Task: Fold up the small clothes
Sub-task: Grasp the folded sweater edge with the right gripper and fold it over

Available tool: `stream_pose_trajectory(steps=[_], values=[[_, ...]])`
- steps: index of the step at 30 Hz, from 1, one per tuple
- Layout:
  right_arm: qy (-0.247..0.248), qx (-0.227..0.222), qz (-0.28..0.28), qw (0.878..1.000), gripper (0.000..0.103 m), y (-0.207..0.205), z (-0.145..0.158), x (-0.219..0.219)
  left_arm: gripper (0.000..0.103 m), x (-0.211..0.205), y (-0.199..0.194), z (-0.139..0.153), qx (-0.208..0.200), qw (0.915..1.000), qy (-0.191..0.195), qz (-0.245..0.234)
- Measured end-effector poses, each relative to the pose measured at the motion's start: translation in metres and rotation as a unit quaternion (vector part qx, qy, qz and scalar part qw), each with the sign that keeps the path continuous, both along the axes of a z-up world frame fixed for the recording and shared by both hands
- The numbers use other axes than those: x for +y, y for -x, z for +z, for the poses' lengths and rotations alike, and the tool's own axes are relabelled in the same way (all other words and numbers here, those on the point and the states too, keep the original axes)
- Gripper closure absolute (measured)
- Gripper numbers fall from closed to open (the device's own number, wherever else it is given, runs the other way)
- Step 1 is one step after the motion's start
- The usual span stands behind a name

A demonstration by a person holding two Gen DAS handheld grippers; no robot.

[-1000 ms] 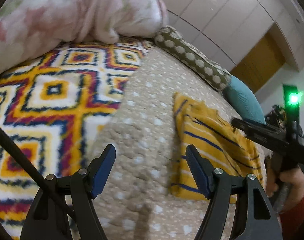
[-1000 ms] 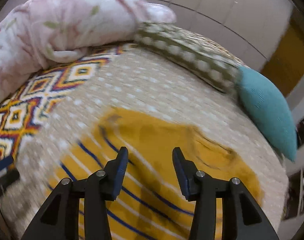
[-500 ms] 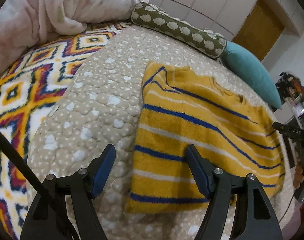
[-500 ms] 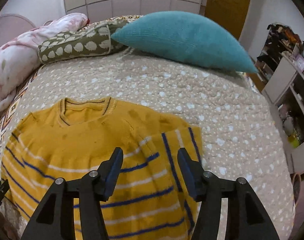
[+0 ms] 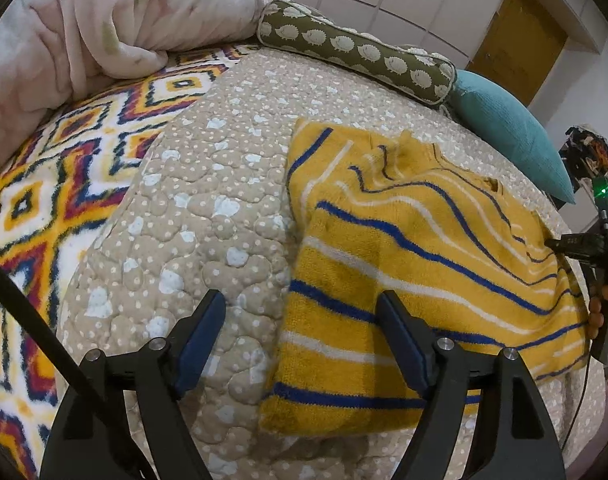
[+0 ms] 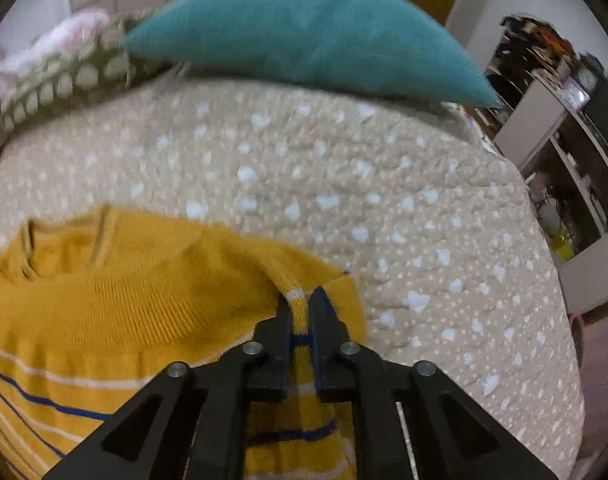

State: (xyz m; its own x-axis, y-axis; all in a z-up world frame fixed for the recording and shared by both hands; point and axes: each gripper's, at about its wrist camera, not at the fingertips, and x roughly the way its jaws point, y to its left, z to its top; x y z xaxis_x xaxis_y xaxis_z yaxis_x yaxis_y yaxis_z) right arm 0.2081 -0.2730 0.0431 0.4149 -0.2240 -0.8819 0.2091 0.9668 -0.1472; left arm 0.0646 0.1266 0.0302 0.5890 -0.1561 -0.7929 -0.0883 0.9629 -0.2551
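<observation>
A small yellow sweater (image 5: 416, 248) with blue and white stripes lies on the beige dotted quilt (image 5: 208, 216); its sleeves are folded in. My left gripper (image 5: 304, 336) is open and empty, hovering over the sweater's lower left edge. My right gripper (image 6: 301, 304) is shut on a fold of the sweater (image 6: 116, 304) at its right shoulder side; it shows in the left wrist view (image 5: 576, 246) at the sweater's far right edge.
A teal pillow (image 6: 304, 36) and an olive patterned bolster (image 5: 356, 48) lie at the head of the bed. A pink floral duvet (image 5: 104, 20) and a colourful diamond-pattern blanket (image 5: 44, 200) lie to the left. Shelves (image 6: 564, 128) stand beyond the bed's right edge.
My right gripper has dropped to the sweater's right side and shut on a fold of it. The left gripper has stayed open over the sweater's left edge.
</observation>
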Motion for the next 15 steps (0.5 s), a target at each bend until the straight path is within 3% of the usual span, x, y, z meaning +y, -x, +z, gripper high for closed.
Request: stream_pose_trajectory(steps=[6,9,11,13,15], values=[[-0.013,-0.079,0.000,0.997,0.064,0.037,0.047,0.002,0.026,0.008,0.005,0.007,-0.006,0.9999,0.012,0.006],[-0.039,-0.100,0.026,0.994,0.064,0.055,0.072,0.014,0.026,0.019,0.011,0.015,-0.019,0.9994,0.017,0.024],[-0.044,-0.107,0.051,0.992,0.064,0.065,0.082,0.034,0.026,0.025,0.014,0.018,-0.019,0.9988,-0.005,0.044],[-0.050,-0.109,0.076,0.990,0.064,0.067,0.085,0.055,0.026,0.031,0.015,0.016,-0.012,0.9978,-0.024,0.061],[-0.056,-0.107,0.106,0.987,0.063,0.070,0.084,0.088,0.026,0.036,0.015,0.012,-0.001,0.9979,-0.019,0.063]])
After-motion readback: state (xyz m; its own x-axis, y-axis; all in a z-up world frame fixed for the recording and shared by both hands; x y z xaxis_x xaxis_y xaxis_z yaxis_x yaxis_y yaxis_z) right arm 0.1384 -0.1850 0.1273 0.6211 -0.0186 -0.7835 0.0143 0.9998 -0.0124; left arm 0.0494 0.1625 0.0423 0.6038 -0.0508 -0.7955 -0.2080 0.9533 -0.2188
